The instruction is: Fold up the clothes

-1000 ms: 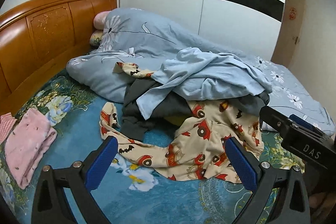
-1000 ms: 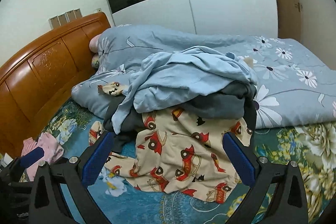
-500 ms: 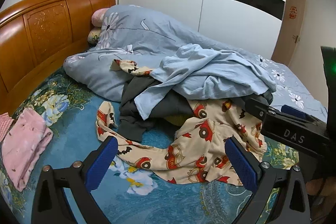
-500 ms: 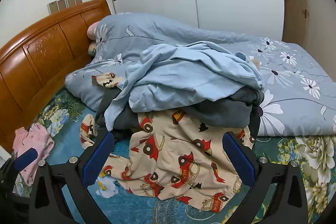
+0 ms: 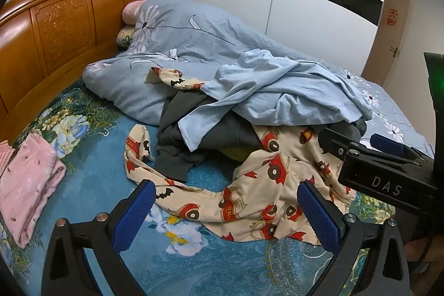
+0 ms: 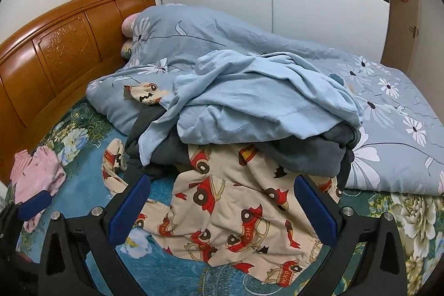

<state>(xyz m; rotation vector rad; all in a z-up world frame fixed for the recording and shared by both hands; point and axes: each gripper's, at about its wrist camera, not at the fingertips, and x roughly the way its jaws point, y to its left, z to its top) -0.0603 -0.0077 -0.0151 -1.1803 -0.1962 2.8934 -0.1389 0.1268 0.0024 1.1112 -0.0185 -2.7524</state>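
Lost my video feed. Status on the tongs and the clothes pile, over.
Left tongs open, empty. Right tongs open, empty, over car-print garment. Light blue top and grey garment lie on it. Nothing gripped.

left gripper (image 5: 227, 212): fingers spread, empty | right gripper (image 6: 222, 208): fingers spread, empty

white letters "das" stand on the black body of the right tongs (image 5: 388, 179), seen in the left wrist view. the red cars printed on the cream pajama garment (image 6: 236, 215) carry small lettering that looks like "hero". other signs are too small to read.
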